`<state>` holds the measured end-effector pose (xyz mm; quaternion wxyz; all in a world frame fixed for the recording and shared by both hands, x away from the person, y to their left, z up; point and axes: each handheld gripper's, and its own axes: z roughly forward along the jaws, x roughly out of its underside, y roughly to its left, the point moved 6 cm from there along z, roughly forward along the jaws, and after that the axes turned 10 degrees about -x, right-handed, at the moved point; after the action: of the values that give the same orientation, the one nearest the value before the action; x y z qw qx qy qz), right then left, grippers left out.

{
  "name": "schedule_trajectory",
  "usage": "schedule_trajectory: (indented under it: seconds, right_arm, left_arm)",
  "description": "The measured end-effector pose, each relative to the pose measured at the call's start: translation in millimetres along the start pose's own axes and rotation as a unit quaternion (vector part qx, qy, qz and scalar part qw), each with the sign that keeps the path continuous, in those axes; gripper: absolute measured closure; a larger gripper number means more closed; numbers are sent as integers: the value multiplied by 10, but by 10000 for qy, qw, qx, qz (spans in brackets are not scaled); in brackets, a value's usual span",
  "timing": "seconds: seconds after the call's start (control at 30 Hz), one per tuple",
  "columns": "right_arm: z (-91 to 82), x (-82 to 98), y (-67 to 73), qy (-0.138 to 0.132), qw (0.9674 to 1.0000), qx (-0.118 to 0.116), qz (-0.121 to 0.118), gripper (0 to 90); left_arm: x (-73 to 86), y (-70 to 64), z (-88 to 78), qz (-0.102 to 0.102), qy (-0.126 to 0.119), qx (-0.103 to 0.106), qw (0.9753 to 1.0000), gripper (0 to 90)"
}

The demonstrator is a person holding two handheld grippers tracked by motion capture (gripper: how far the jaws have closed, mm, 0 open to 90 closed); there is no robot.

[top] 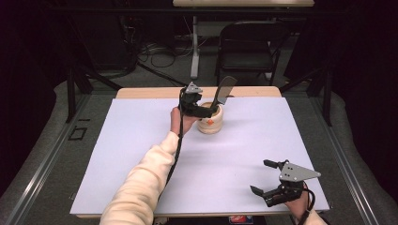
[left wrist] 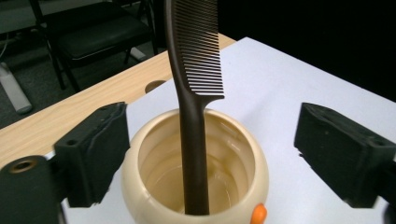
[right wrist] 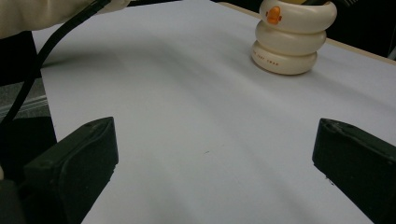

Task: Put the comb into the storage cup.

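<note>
Overhead view; two close claw-mounted cameras

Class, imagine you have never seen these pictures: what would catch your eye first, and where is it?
First, the dark comb standing handle-down in the cream cup near the far middle of the white sheet, teeth uppermost. Next, the left gripper beside the cup's rim, its jaws spread either side of the comb without touching it. Then the right gripper, open over the sheet's near right corner.

One comb (left wrist: 194,70), standing inside the cup. One cream cup (top: 210,120), on the white sheet. One white sheet (top: 141,140). Two grippers: one (top: 202,110) at the cup, one (top: 263,177) well apart from it. One folding chair (top: 248,44), beyond the cup.
</note>
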<state>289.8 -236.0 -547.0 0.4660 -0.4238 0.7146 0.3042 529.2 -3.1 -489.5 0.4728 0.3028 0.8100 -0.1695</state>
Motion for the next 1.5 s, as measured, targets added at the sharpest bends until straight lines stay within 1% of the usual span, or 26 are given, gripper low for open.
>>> schedule_trajectory:
  seconds: [0.07,0.13,0.3,0.4,0.47,0.63,0.73,0.83,0.87,1.03,1.23,1.5]
  right_arm:
    - [6,-4,7,-7,10000,-9,-4,0]
    - [10,-6,8,-5,10000,-15,-28,0]
    - [16,-9,9,7,10000,-19,-3,0]
    - [24,-13,16,11,10000,-35,-35,0]
    - [24,-12,16,17,10000,-41,-32,0]
    - [22,-12,18,16,10000,-26,-28,0]
    - [19,-7,19,26,10000,-21,-4,0]
    - [22,-10,18,18,10000,-18,-7,0]
    - [25,-8,17,25,10000,-23,-13,0]
    - [24,-8,15,29,10000,-13,-19,0]
    - [25,-7,16,35,10000,-13,-11,0]
    - [30,-3,19,51,10000,-21,7,0]
  left_arm:
    - [0,11,-37,-25,6,-2,10000,67]
    - [4,31,-83,1,68,-15,10000,50]
    - [22,72,-190,27,122,-79,9999,11]
    - [43,84,-254,42,126,-99,9999,4]
    - [66,91,-300,105,190,-129,9997,4]
    - [132,107,-394,118,286,-145,9994,3]
    - [179,123,-458,191,344,-175,9991,3]
    - [225,140,-528,225,345,-221,9989,3]
    - [240,144,-550,199,343,-223,9990,3]
    - [323,181,-663,201,340,-238,9989,2]
    - [446,191,-790,173,330,-264,9990,1]
    - [671,216,-873,45,392,-250,9989,0]
